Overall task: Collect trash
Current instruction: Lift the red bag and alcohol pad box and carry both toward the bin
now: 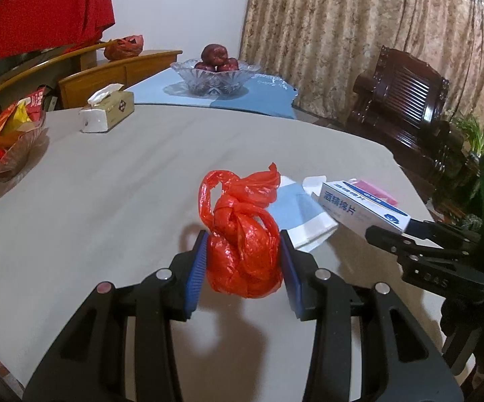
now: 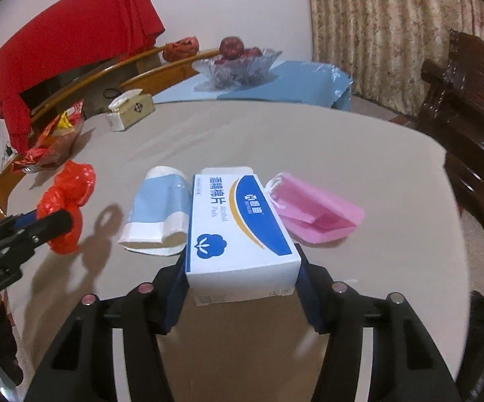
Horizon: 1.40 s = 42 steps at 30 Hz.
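Note:
My left gripper is shut on a knotted red plastic bag and holds it just above the grey table; the bag also shows in the right wrist view. My right gripper is shut on a white and blue alcohol pad box, lifted above the table; the box also shows in the left wrist view. A blue and white paper packet lies on the table left of the box. A pink face mask lies to its right.
A tissue box and a glass dish of red snack wrappers stand at the far left. A glass fruit bowl sits on a blue cloth behind. A dark wooden chair stands to the right of the table.

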Each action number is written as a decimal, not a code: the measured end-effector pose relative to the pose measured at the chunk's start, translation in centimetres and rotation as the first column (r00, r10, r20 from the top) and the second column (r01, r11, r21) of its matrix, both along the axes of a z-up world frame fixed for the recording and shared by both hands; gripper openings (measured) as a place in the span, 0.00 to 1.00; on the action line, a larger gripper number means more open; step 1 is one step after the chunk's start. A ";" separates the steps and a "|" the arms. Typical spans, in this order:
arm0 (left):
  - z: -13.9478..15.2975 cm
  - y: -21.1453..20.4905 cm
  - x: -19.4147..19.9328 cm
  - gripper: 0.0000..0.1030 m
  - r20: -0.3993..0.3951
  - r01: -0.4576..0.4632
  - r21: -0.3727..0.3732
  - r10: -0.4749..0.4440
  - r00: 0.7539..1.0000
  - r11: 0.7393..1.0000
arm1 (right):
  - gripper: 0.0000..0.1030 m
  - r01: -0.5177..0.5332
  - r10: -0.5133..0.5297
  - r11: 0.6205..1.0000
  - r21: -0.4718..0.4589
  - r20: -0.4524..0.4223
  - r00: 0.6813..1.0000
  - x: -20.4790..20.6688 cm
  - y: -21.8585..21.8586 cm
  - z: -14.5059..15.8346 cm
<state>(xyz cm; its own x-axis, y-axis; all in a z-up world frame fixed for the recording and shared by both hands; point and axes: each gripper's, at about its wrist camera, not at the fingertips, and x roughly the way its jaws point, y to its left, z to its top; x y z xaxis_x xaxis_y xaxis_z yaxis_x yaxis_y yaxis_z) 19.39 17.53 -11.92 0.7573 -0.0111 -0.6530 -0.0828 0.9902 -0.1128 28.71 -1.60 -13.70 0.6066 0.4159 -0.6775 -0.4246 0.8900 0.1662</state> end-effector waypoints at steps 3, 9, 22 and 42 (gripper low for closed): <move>0.5 -0.9 -0.4 0.39 0.007 0.017 -0.002 -0.017 1.000 1.000 | 0.55 0.017 -0.017 1.000 0.020 0.013 1.000 -1.4 -1.3 0.9; 1.0 -2.6 -1.2 0.39 0.012 0.053 -0.009 -0.053 0.999 0.999 | 0.55 0.067 -0.068 0.997 0.047 0.035 0.997 -3.9 -4.1 2.4; 3.3 -6.2 -2.0 0.39 0.055 0.120 -0.017 -0.119 0.991 0.993 | 0.55 0.086 -0.101 0.987 0.136 0.108 0.989 -7.8 -8.1 6.4; 7.2 -12.2 -4.0 0.39 0.125 0.240 -0.006 -0.237 0.963 0.971 | 0.55 0.182 -0.215 0.970 0.163 0.221 0.951 -12.7 -13.9 11.2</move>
<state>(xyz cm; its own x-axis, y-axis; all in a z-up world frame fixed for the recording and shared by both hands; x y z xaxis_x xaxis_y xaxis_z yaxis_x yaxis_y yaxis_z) 15.44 5.38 -4.75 0.8053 -0.2136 -0.5530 0.1710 0.9769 -0.1283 16.05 -15.48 -2.45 0.8213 0.3506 -0.4501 -0.2837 0.9354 0.2109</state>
